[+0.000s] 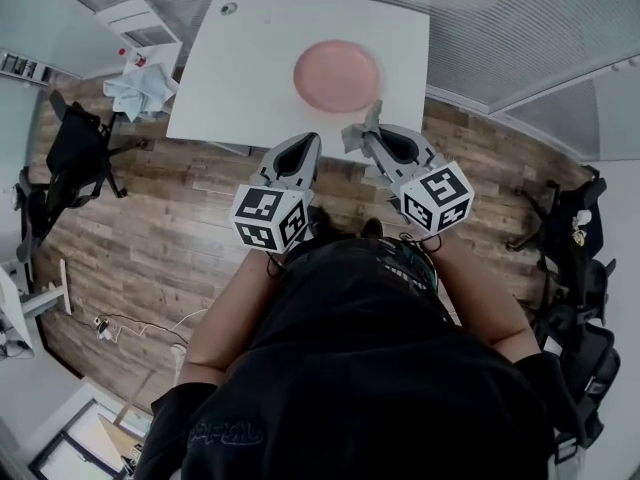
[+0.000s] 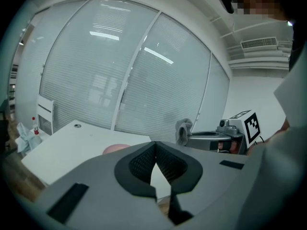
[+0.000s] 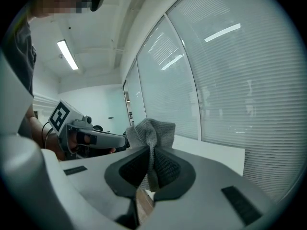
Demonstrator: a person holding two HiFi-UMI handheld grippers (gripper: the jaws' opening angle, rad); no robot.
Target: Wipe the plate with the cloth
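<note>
Two grippers are in my hands, both short of the table [image 1: 250,78] that fills the upper middle of the head view. At the left, my left gripper [image 1: 303,144] has its jaws together on nothing. In its own view only pale tabletop shows past the closed pads.

Right of it and higher in the frame, the plate [image 1: 337,75] lies pink and flat on the table, near the edge that faces me. Nothing is on it or touching it.

Further right, my right gripper [image 1: 373,138] is clamped on the cloth [image 3: 155,127], a grey knit wad that sticks up past the jaw tips, clear of both plate and table.

I judge the task barely begun. The cloth is in hand but has not yet met the plate, so all the wiping is left, and neither gripper is over the table.

I can read no writing, and I see no brand or label on the plate, cloth or table. The only print is the black-and-white square markers on my grippers' cubes, which carry no letters.
</note>
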